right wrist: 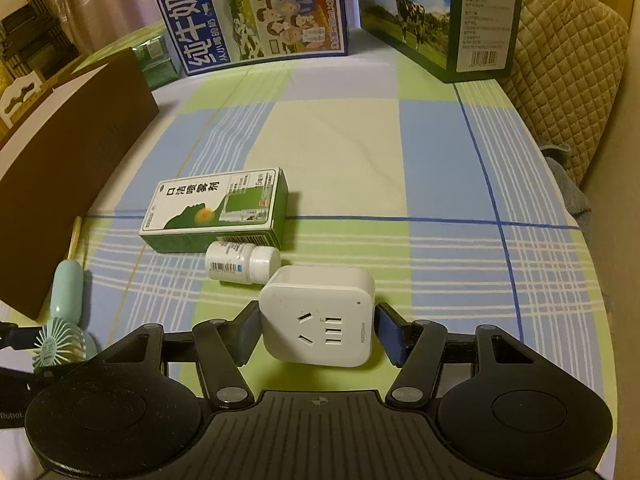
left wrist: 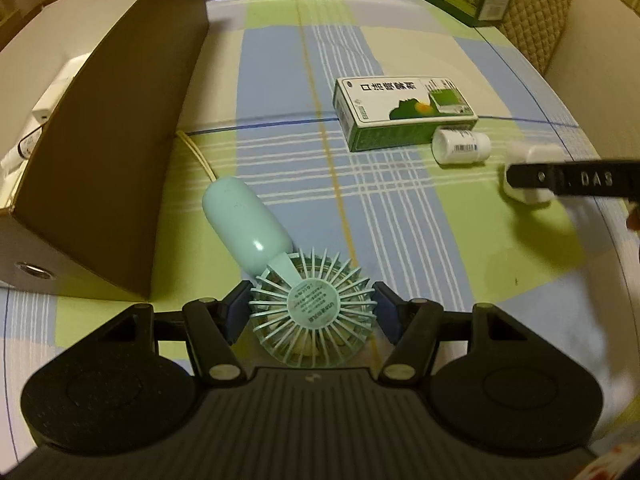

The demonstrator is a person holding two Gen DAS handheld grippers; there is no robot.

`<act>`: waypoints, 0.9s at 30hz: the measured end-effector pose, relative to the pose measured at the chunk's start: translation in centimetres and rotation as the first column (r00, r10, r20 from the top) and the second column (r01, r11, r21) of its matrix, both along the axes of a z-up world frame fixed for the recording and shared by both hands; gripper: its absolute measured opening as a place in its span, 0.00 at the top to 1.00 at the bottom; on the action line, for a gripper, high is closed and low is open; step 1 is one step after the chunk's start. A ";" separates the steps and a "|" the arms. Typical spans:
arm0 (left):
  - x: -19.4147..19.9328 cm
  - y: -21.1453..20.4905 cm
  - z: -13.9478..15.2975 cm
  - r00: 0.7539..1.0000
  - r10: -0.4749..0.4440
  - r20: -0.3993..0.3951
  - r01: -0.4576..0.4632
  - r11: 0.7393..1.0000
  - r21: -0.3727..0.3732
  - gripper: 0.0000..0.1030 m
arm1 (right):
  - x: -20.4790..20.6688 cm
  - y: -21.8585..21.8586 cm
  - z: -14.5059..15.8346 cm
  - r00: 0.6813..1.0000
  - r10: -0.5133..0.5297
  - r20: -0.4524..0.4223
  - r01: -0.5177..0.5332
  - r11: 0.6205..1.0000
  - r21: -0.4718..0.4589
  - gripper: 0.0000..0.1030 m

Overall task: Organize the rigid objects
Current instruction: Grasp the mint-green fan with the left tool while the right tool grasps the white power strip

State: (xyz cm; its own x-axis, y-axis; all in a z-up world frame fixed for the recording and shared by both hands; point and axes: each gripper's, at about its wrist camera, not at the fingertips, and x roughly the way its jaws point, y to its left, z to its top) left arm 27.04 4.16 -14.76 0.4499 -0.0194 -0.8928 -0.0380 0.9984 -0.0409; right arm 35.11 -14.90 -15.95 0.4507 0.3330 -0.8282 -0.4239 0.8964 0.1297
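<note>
A mint green handheld fan (left wrist: 280, 272) lies on the checked tablecloth, and also shows in the right wrist view (right wrist: 64, 320). My left gripper (left wrist: 310, 308) is shut on the fan's round head. A white cube power adapter (right wrist: 318, 318) sits between the pads of my right gripper (right wrist: 316, 330), which is shut on it; the adapter also shows in the left wrist view (left wrist: 532, 172). A green and white medicine box (left wrist: 404, 112) (right wrist: 218, 210) and a white pill bottle (left wrist: 460, 146) (right wrist: 242, 262) lie in the middle.
A brown cardboard box (left wrist: 108, 152) (right wrist: 68, 176) stands open at the left with white items inside. Two milk cartons (right wrist: 256, 12) (right wrist: 444, 12) stand at the far edge. A quilted chair (right wrist: 568, 92) is at the right. A thin yellow stick (right wrist: 74, 240) lies by the box.
</note>
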 end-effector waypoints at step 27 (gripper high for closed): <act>-2.4 -1.3 1.7 0.997 -0.052 0.057 0.051 0.999 0.019 0.42 | -2.9 -1.4 1.5 0.998 0.052 -0.032 -0.050 0.997 0.059 0.45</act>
State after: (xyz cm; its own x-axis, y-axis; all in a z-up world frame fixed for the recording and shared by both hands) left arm 24.62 2.91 -13.02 0.4989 -0.0288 -0.8662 0.0157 0.9996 -0.0241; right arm 32.25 -16.32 -14.48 0.4042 0.4031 -0.8211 -0.4634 0.8642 0.1961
